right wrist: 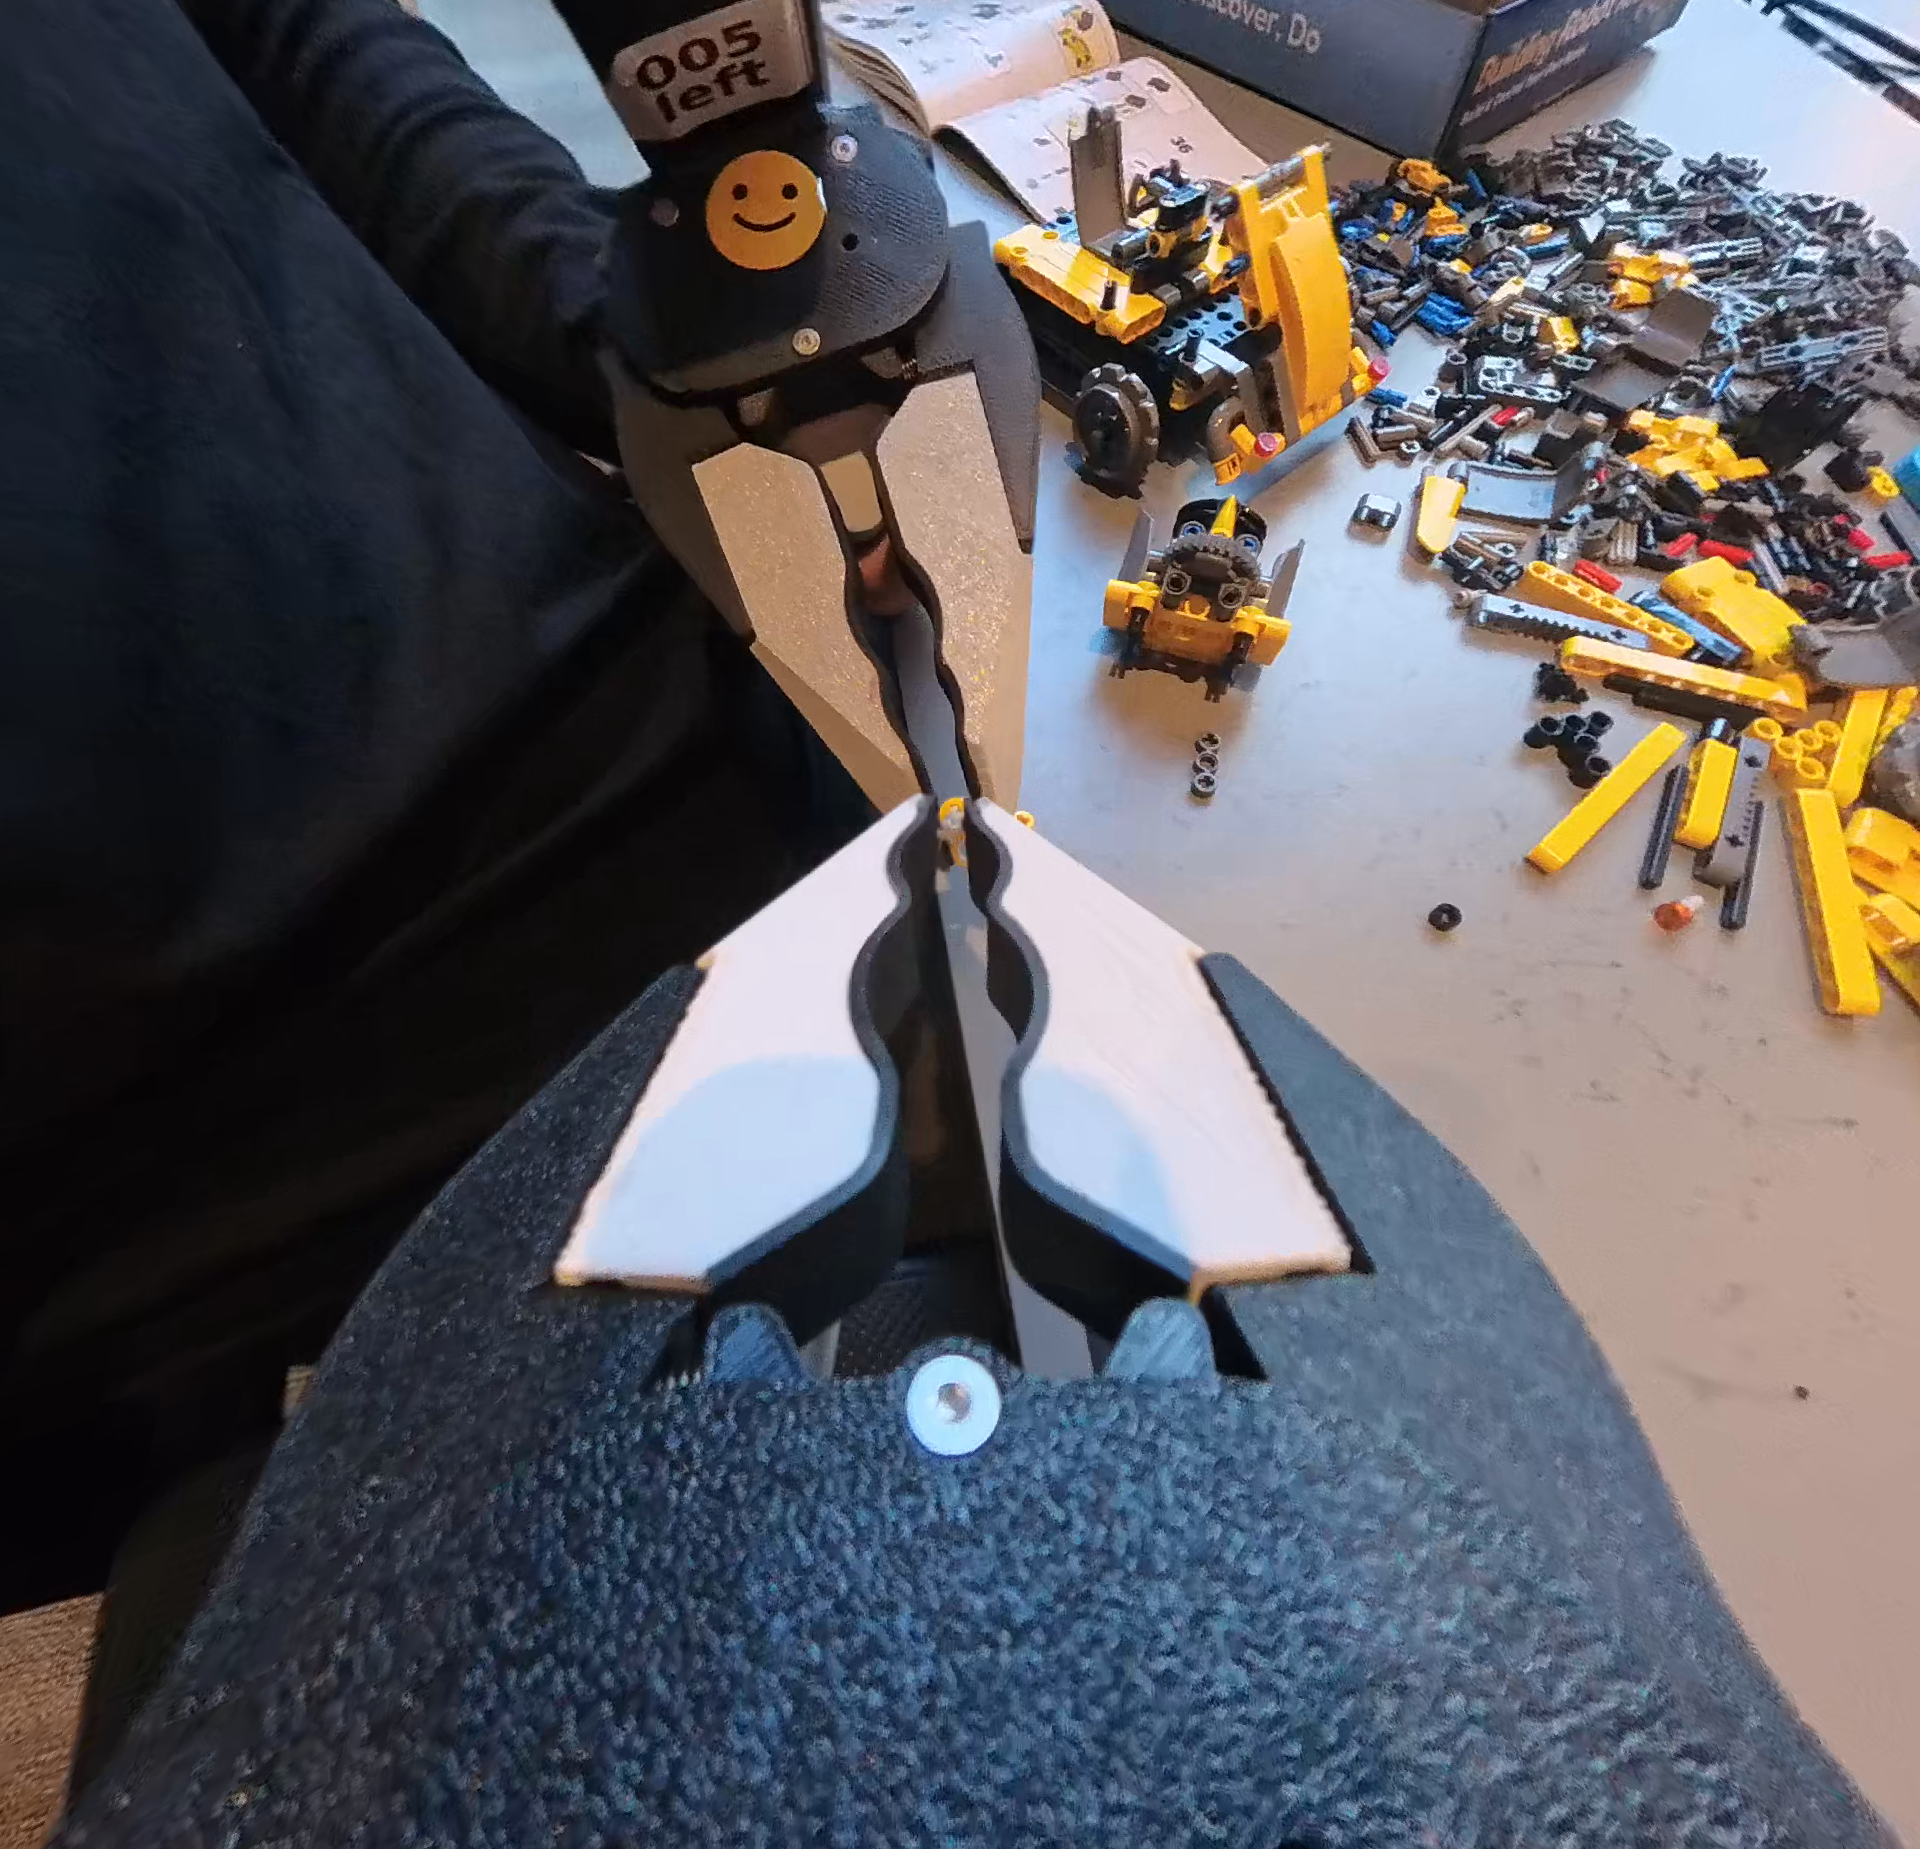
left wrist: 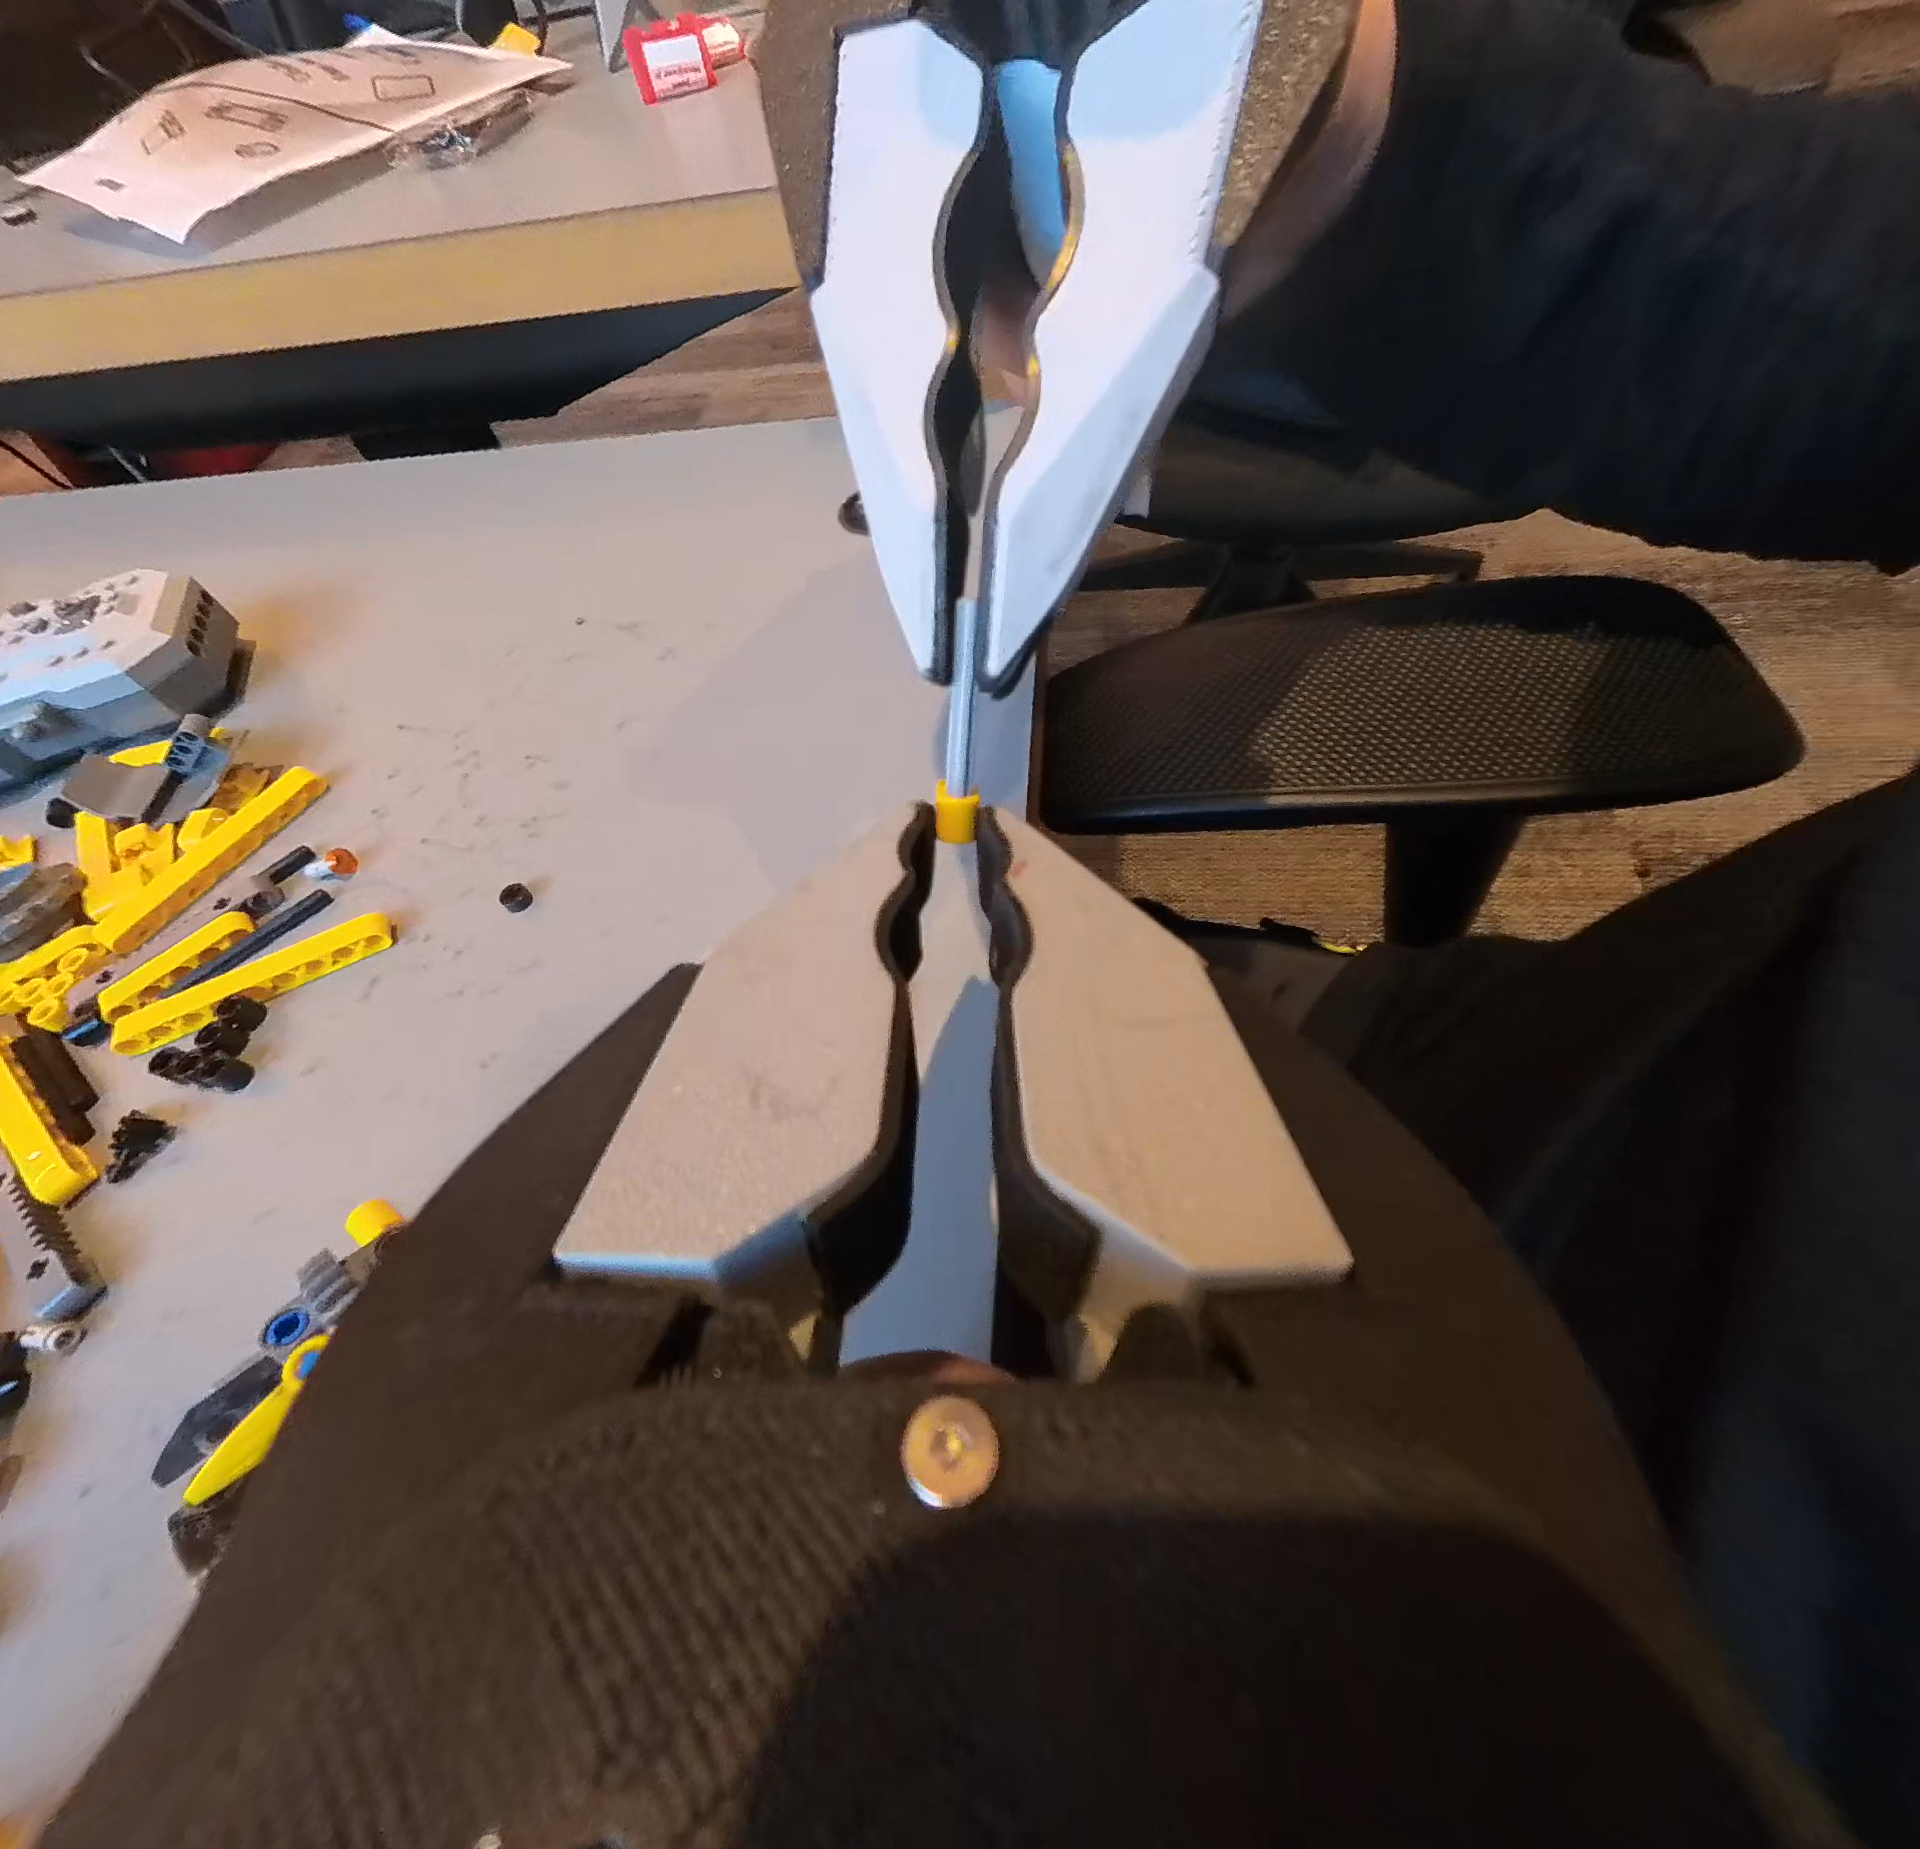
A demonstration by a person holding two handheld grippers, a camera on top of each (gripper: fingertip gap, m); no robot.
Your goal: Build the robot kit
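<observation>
In the left wrist view my left gripper (left wrist: 956,825) is shut on a small yellow bush (left wrist: 956,820) at its fingertips. My right gripper (left wrist: 966,672) comes in from above, tip to tip with it, and is shut on a thin grey axle (left wrist: 962,729). The axle's lower end sits in the bush. In the right wrist view my right gripper (right wrist: 951,828) is shut, and the yellow bush (right wrist: 949,820) just shows at its tips. The left gripper (right wrist: 948,786) faces it from above. Both are held above the table's near edge, beside a person's black sleeve.
Loose yellow, black and grey building pieces (right wrist: 1683,594) cover the grey table (right wrist: 1403,1124). A part-built yellow vehicle (right wrist: 1195,324), a small yellow assembly (right wrist: 1195,604), an open booklet (right wrist: 1018,106) and a dark box (right wrist: 1351,43) stand farther back. A black mesh chair (left wrist: 1403,708) is beside the table. Less than 4 cm separates the two grippers' tips. Left tips and right tips are each some 25 centimeters from the part-built yellow vehicle (right wrist: 1195,324).
</observation>
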